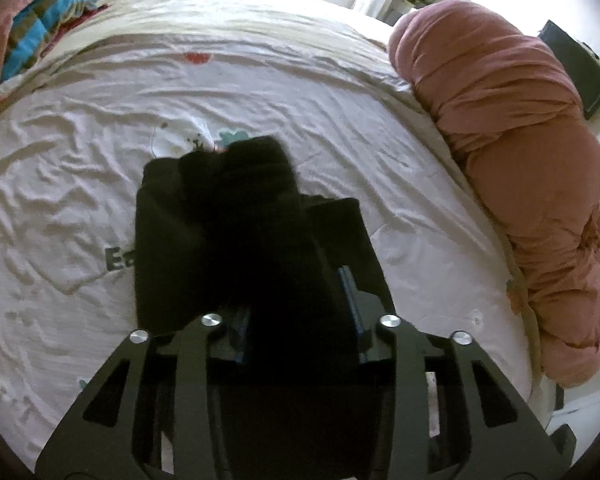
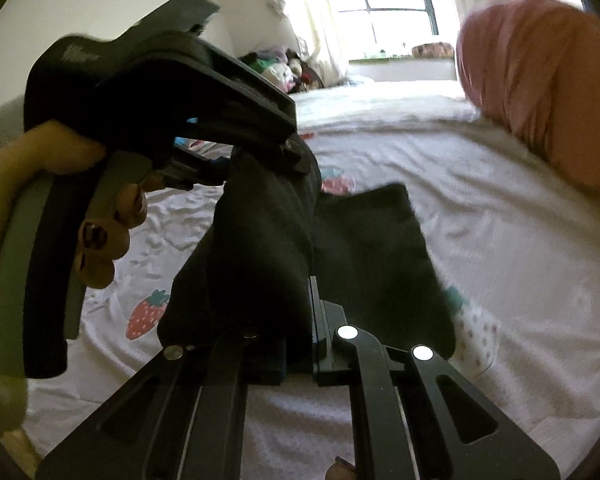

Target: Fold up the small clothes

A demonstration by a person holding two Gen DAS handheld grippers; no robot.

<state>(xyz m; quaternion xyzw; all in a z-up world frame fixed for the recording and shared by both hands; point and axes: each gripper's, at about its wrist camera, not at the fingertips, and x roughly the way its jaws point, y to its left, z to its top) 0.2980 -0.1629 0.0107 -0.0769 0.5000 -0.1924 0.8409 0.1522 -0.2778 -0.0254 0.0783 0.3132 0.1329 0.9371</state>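
A small black garment [image 1: 204,220] lies partly on the white printed bedsheet [image 1: 100,128] and partly lifted. My left gripper [image 1: 296,280] is shut on one bunched edge of it, the cloth covering the fingers. In the right wrist view the same black garment [image 2: 260,240] hangs between both tools, with a flat part [image 2: 380,248] lying on the bed. My right gripper [image 2: 296,320] is shut on a fold of it. The left gripper [image 2: 260,136], held by a hand, pinches the cloth from above, just ahead of the right one.
A rolled pink duvet [image 1: 520,152] lies along the bed's right side, also in the right wrist view [image 2: 548,92]. A blue striped blanket [image 1: 36,32] and a clothes pile [image 2: 284,68] sit at the far end. The sheet [image 2: 500,208] has strawberry prints.
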